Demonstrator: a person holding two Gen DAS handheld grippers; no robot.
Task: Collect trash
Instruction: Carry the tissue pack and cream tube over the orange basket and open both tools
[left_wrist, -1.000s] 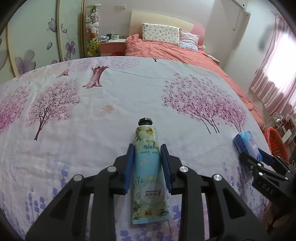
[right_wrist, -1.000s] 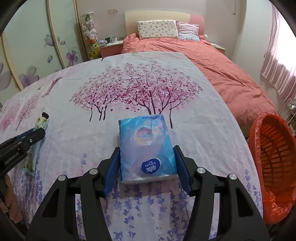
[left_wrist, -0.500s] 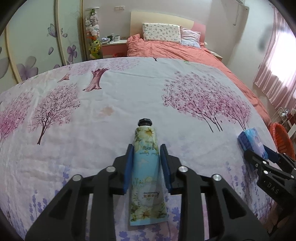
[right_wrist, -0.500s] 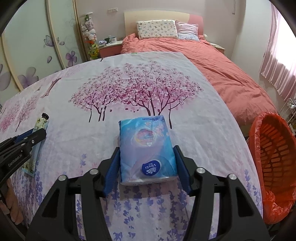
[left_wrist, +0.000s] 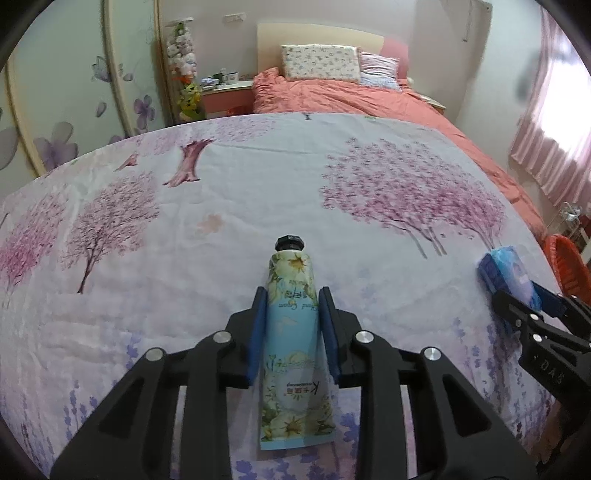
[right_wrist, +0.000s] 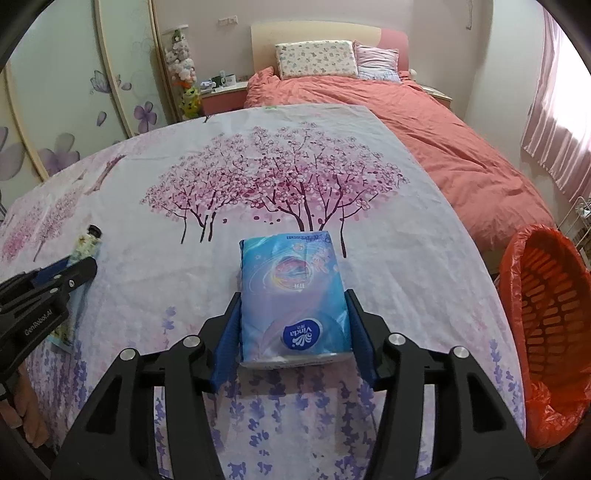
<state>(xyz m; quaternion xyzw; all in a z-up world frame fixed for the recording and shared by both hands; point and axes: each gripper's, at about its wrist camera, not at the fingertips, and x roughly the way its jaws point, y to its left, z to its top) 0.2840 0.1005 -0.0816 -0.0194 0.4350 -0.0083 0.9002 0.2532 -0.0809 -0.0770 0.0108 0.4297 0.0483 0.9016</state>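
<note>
My left gripper (left_wrist: 291, 295) is shut on a flowered hand cream tube (left_wrist: 293, 343) with a black cap, held over the cherry-tree cloth. My right gripper (right_wrist: 293, 299) is shut on a blue Vinda tissue pack (right_wrist: 293, 295), just above the cloth. The tube also shows at the left of the right wrist view (right_wrist: 86, 245), and the tissue pack at the right of the left wrist view (left_wrist: 508, 269). An orange bin (right_wrist: 546, 317) lined with an orange bag stands at the table's right edge.
The table has a white cloth (right_wrist: 258, 184) printed with pink trees. A bed with a salmon cover (right_wrist: 424, 122) lies beyond it. A wardrobe with purple flowers (left_wrist: 74, 110) stands at the left. Pink curtains (right_wrist: 561, 110) hang at the right.
Both grippers stay shut on their items. The left wrist view has shifted slightly; the tube and the tissue pack look a little lifted off the cloth.
</note>
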